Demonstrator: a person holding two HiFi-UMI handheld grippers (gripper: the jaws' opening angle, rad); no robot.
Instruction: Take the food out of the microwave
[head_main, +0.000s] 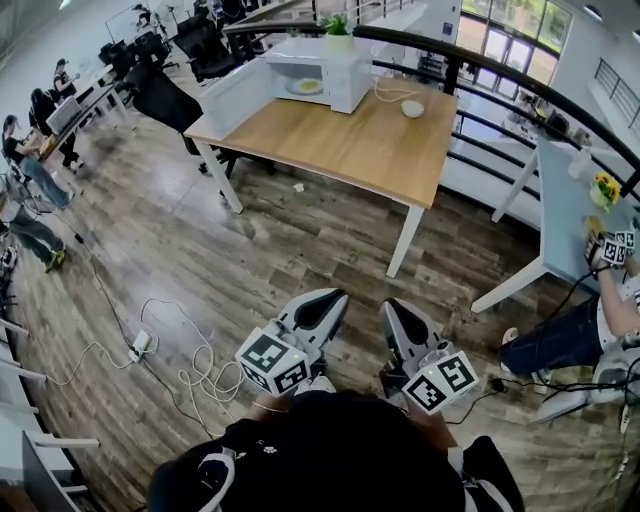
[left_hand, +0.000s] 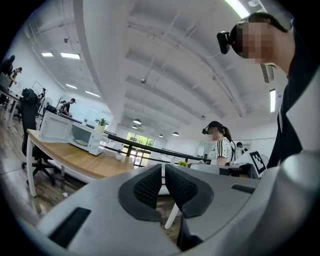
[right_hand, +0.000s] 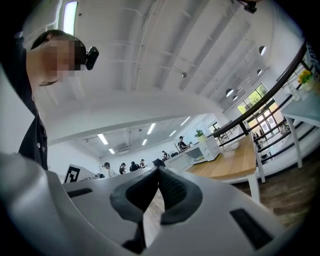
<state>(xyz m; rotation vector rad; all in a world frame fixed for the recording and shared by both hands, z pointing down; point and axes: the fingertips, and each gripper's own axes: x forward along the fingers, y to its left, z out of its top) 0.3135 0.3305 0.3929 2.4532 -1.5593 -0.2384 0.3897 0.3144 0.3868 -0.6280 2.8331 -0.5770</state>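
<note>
Two idle tools: left gripper (head_main: 328, 303) & right gripper (head_main: 396, 312), jaws pressed together, nothing held.
Approach open microwave (head_main: 322, 72), spread jaws b4 food plate (head_main: 305, 86), keep level.

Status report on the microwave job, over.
Left gripper and right gripper shut, empty. Food inside microwave, door open. Table lies between.

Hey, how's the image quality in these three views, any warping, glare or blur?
Head view: strong fisheye bend curves the railing; the microwave is small but evenly lit. Left gripper view: dark round vignette, the left gripper looms soft up close. Right gripper view: same vignette, a ceiling light blows out top left.
</note>
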